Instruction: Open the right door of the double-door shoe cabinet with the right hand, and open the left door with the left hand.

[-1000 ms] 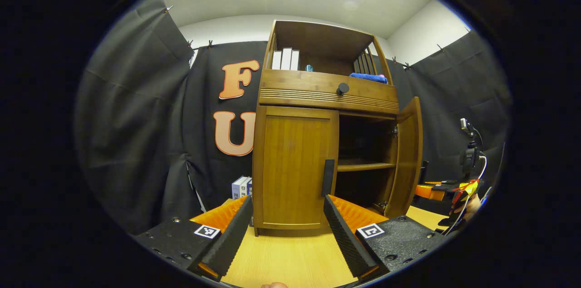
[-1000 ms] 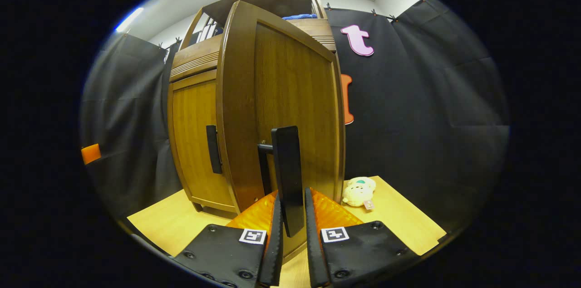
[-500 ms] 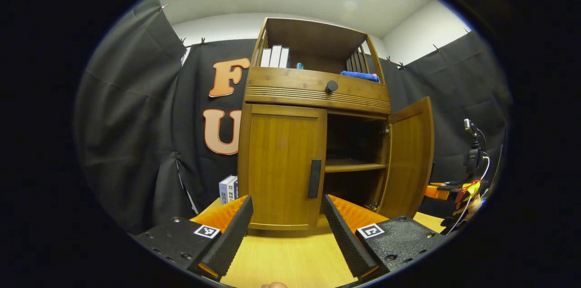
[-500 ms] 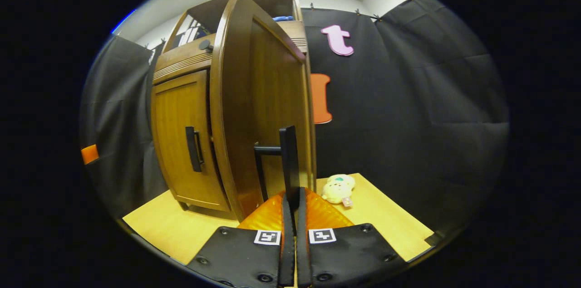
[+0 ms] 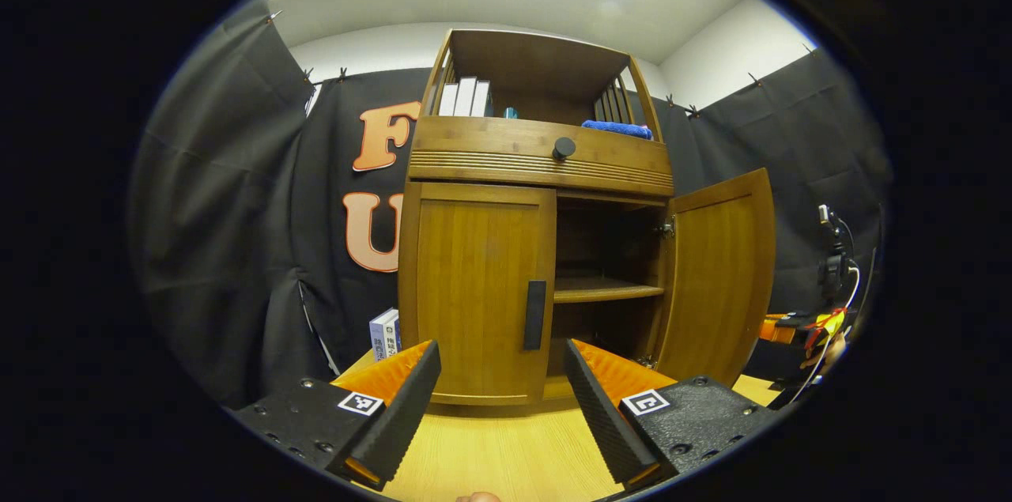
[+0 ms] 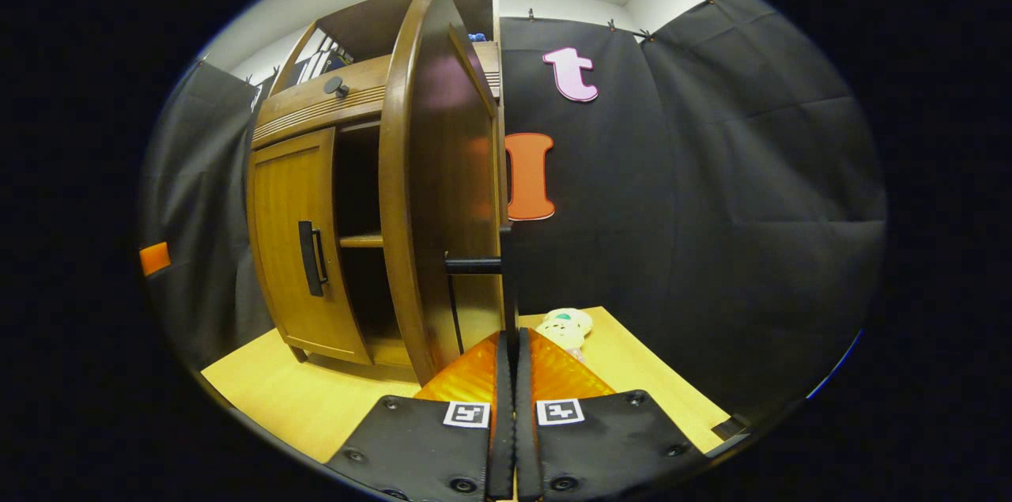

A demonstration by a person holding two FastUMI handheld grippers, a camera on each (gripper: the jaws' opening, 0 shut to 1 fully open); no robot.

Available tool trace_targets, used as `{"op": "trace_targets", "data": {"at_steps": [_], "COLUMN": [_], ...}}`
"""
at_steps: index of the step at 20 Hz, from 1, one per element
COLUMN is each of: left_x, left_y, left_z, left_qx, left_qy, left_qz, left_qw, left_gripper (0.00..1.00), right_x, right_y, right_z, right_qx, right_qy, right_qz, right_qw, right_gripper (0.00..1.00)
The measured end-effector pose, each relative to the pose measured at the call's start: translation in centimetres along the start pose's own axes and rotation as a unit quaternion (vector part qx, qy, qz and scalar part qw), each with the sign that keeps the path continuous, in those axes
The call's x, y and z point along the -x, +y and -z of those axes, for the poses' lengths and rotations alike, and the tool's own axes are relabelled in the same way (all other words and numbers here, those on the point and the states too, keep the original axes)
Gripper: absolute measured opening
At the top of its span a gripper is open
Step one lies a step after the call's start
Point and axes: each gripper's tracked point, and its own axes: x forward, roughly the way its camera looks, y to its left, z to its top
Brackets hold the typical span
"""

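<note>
The wooden shoe cabinet [image 5: 538, 162] stands on the table straight ahead in the left gripper view. Its left door [image 5: 474, 296] is closed, with the dark bar handle [image 5: 535, 315] at its inner edge. The right door [image 5: 719, 281] stands swung wide open, baring an inner shelf [image 5: 605, 292]. My left gripper [image 5: 500, 348] is open, a short way in front of the left door and touching nothing. In the right gripper view the right door [image 6: 443, 194] is nearly edge-on, and my right gripper [image 6: 511, 340] is shut on its handle [image 6: 506, 281]. The left door [image 6: 288, 241] is at the left there.
The light wooden table [image 5: 506, 454] carries the cabinet. A small plush toy [image 6: 565, 326] lies by the open door. Boxes [image 5: 385, 334] stand left of the cabinet. Books [image 5: 466, 99] and a blue cloth [image 5: 617, 129] sit on the top shelf above a drawer knob [image 5: 564, 148].
The right door has swung wider open, pulled by my right gripper, whose fingers closed tighter on the handle. My left gripper has drifted right, still open.
</note>
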Motion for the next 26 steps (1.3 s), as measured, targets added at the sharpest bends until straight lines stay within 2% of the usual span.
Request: {"op": "trace_targets", "data": {"at_steps": [1, 2, 4, 8, 10, 11, 15, 16, 18, 19, 20, 21, 22, 23, 26], "left_x": [-0.3, -0.5, -1.0, -1.9, -2.6, -3.1, -5.8, -6.5, -8.1, -9.1, -10.0, -10.9, -11.7, -12.5, -15.2], "left_y": [0.0, -0.2, -0.5, -1.1, -1.8, -2.0, -3.4, -3.8, -4.4, -4.8, -5.1, -5.5, -5.9, -6.2, -6.4], "left_z": [0.1, 0.2, 0.4, 0.7, 0.9, 1.0, 1.9, 2.1, 2.4, 2.7, 3.0, 3.1, 3.3, 3.5, 4.3], "left_qx": [-0.001, -0.001, 0.001, 0.003, 0.006, 0.007, 0.009, 0.009, 0.001, -0.005, -0.01, -0.014, -0.016, -0.016, -0.021], "left_qy": [0.001, 0.002, 0.007, 0.011, 0.012, 0.013, 0.021, 0.022, 0.022, 0.022, 0.021, 0.02, 0.018, 0.018, 0.018], "left_qz": [-0.001, -0.002, -0.003, -0.003, -0.001, -0.001, 0.004, 0.005, 0.0, -0.001, -0.002, -0.001, -0.001, 0.0, -0.002], "left_qw": [1.0, 1.0, 1.0, 1.0, 1.0, 1.0, 1.0, 1.0, 1.0, 1.0, 1.0, 1.0, 1.0, 1.0, 1.0], "left_gripper": [0.92, 0.95, 0.92, 0.92, 0.95, 0.92, 0.92, 0.92, 0.92, 0.98, 0.95, 0.92, 0.95, 0.92, 0.92], "right_x": [0.0, -0.1, 0.0, 0.1, 0.4, 0.7, 2.4, 3.3, 4.1, 4.4, 4.6, 4.8, 5.0, 5.1, 5.4], "right_y": [0.0, -0.2, -0.9, -1.8, -2.6, -2.9, -6.6, -7.0, -7.8, -8.1, -8.3, -8.6, -8.8, -8.9, -9.6], "right_z": [0.0, -0.1, 0.0, 0.0, -0.3, -0.2, -1.1, -1.6, -1.7, -1.8, -1.8, -1.7, -1.7, -1.7, -1.7], "right_qx": [-0.001, -0.003, -0.004, -0.015, -0.024, -0.03, -0.016, -0.02, -0.029, -0.03, -0.029, -0.03, -0.033, -0.039, -0.054], "right_qy": [0.0, 0.0, -0.001, 0.001, -0.001, -0.001, -0.025, -0.035, -0.038, -0.041, -0.041, -0.04, -0.04, -0.039, -0.042], "right_qz": [-0.002, -0.004, -0.003, -0.016, -0.015, -0.015, 0.026, 0.018, 0.02, 0.021, 0.022, 0.023, 0.023, 0.022, 0.025], "right_qw": [1.0, 1.0, 1.0, 1.0, 1.0, 0.999, 0.999, 0.999, 0.999, 0.999, 0.999, 0.998, 0.998, 0.998, 0.997], "right_gripper": [0.08, 0.08, 0.08, 0.08, 0.08, 0.09, 0.1, 0.1, 0.2, 0.25, 0.48, 0.41, 0.49, 0.56, 0.78]}}
